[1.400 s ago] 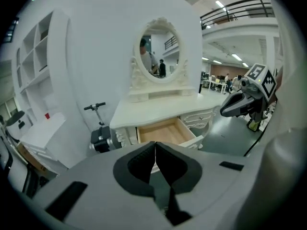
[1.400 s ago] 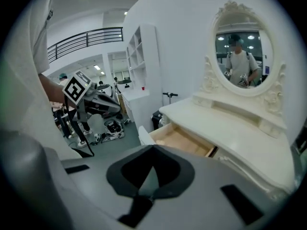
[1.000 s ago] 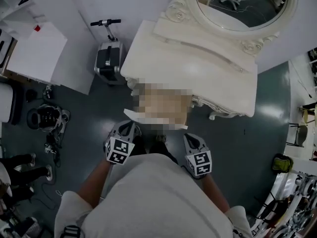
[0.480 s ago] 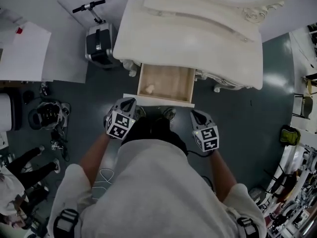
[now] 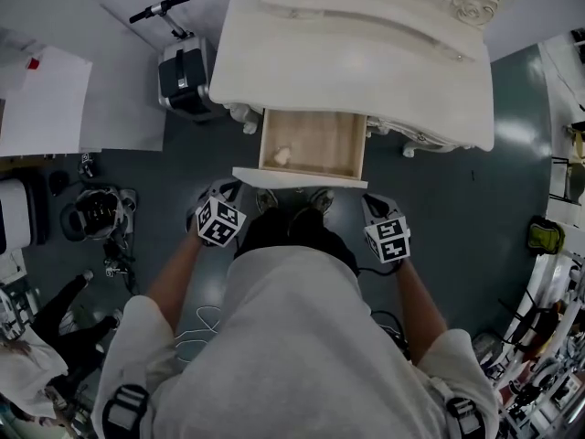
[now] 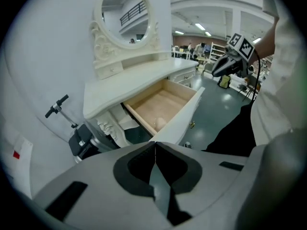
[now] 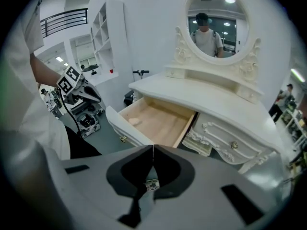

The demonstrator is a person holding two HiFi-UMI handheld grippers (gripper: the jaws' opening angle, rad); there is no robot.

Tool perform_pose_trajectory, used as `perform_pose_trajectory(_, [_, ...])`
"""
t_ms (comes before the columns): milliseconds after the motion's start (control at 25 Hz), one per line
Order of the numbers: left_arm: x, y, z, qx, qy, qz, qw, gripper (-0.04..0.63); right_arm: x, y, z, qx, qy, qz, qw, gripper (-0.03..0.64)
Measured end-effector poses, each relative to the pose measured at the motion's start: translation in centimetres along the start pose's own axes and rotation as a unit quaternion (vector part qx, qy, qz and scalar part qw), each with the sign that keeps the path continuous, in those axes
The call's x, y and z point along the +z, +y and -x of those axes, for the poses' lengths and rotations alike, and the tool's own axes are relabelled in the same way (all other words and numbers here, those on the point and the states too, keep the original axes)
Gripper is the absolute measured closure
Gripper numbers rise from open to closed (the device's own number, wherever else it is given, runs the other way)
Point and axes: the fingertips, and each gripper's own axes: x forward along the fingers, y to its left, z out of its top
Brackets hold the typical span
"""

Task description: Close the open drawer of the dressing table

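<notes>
Person's grey-shirted torso (image 5: 292,337) hides their legs. Left gripper (image 5: 226,198) and right gripper (image 5: 373,207): jaws together, empty, near the drawer front. Open pale-wood drawer (image 5: 313,144) of cream carved dressing table (image 5: 366,62) holds one small pale lump (image 5: 281,155), unidentifiable. Mirror frame (image 5: 471,7) cut off at top.

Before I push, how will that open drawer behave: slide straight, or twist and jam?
The drawer looks like rigid wood, so it should likely slide in as one stiff piece. Its front panel is wide; a push near one end may skew it, so centred pressure seems safer. The small pale object inside looks loose and may shift.
</notes>
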Motion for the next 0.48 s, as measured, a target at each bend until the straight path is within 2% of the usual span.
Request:
perform_pose_trajectory(200, [-1.1,0.8,-1.4,-0.012,0.016,-0.02,0.9996,0.586,-1.4,-0.4,-1.0,-0.009,0.013,0.021,1.0,0.601])
perform_pose_trajectory(360, [-1.8,1.4,-2.6,-0.014,0.033,-0.067,0.9971,0.586,-2.8,-0.8,-1.8,-0.006,0.042,0.019,0.999,0.6])
perform_pose_trajectory(480, [-2.0,1.5,-3.2,-0.024,0.04,-0.103,0.9936,0.586,-3.7,-1.2,-2.2,-0.01,0.063,0.037,0.997,0.6])
